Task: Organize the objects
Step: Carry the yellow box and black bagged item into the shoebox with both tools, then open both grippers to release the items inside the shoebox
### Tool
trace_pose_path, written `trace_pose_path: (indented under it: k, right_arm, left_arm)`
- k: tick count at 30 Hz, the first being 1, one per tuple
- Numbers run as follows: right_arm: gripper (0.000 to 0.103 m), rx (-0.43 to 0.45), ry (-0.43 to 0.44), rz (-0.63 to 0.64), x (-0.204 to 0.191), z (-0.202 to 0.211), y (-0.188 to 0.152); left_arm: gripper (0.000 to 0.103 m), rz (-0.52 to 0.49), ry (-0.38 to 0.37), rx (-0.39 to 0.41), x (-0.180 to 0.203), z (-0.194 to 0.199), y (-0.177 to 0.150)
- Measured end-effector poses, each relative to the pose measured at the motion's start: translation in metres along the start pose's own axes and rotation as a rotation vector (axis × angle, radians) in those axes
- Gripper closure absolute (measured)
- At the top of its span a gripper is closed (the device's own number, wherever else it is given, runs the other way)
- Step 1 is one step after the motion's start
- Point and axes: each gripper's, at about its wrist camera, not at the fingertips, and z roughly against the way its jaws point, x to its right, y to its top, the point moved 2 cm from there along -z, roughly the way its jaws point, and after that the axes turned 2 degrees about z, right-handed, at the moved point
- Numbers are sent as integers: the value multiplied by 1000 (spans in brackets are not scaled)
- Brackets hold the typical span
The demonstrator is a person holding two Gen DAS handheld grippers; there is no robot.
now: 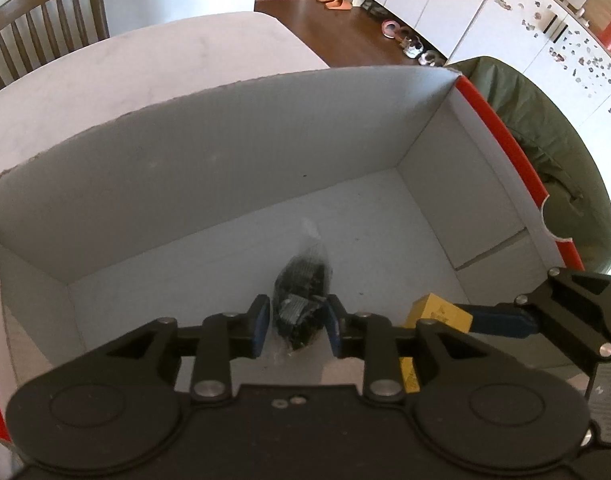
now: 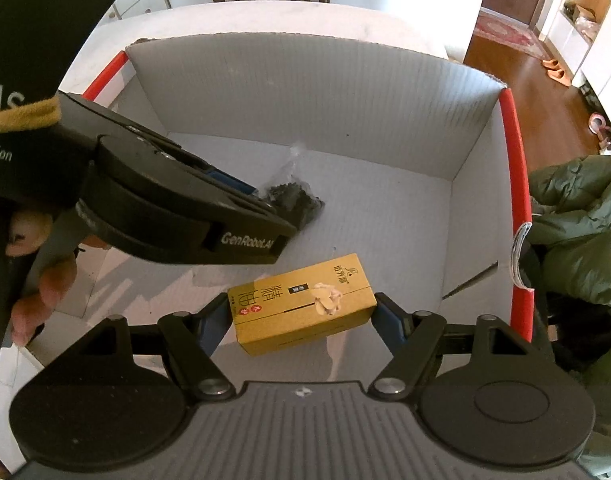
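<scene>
We are looking down into an open white cardboard box (image 1: 209, 160) with red outer edges, sitting on a pale counter (image 1: 153, 64).

Nearest to us in the left wrist view, the left hand-held gripper (image 1: 295, 330) is reaching into the box, its blue-padded fingers (image 1: 261, 326) pressing on either side of a small clear plastic bag of dark pieces (image 1: 303, 300). The jaws are standing narrowly apart with the bag pinched between them, and the bag is resting on the box floor near its middle. The twisted clear top of the bag is pointing away toward the far wall.

In the right wrist view, the right hand-held gripper (image 2: 301, 320) is holding a yellow carton with printed characters (image 2: 301, 300). Its jaws are standing wide, each finger touching one short end of the carton, which is lying lengthwise between them over the near part of the box floor. We cannot tell whether the carton is touching the floor.

Just beyond it and to the left, the left hand-held gripper (image 2: 281, 204) is coming in, gripped by a person's hand (image 2: 37, 296) in a dark sleeve with a mustard cuff. The bag (image 2: 295, 196) is lying at its tip.

Further off, a green padded jacket (image 2: 577, 232) is lying beside the box's right wall. A wooden chair (image 1: 45, 28) is standing past the counter, and slippers (image 1: 333, 0) are lying on a wooden floor.
</scene>
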Motion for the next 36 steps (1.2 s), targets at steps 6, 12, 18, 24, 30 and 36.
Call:
trace_pose_path:
  k: [6,12,18,24,30,36]
  right_arm:
    - [28,19,11,6,5,6,-1]
    - [28,58,24,-9,9,20,-2]
    - [28,103,13,-28,10,33,-3]
    - [28,157,17,-58,13,52,-5]
    - [24,211,31,-58,7,74,-7]
    - [23,266,43,-42,-3,94,-11]
  left_arm:
    - [64,-4,19,33,-1,11,-1]
    - [45,-10,37,82,0,30,-6]
    - [39,-17,30,146,5,50,-5]
    - [36,-31,25,218,2,78,-22]
    - [33,-31,30,290,3,101,-35]
    - [27,-19,30,350,-6,129,-51]
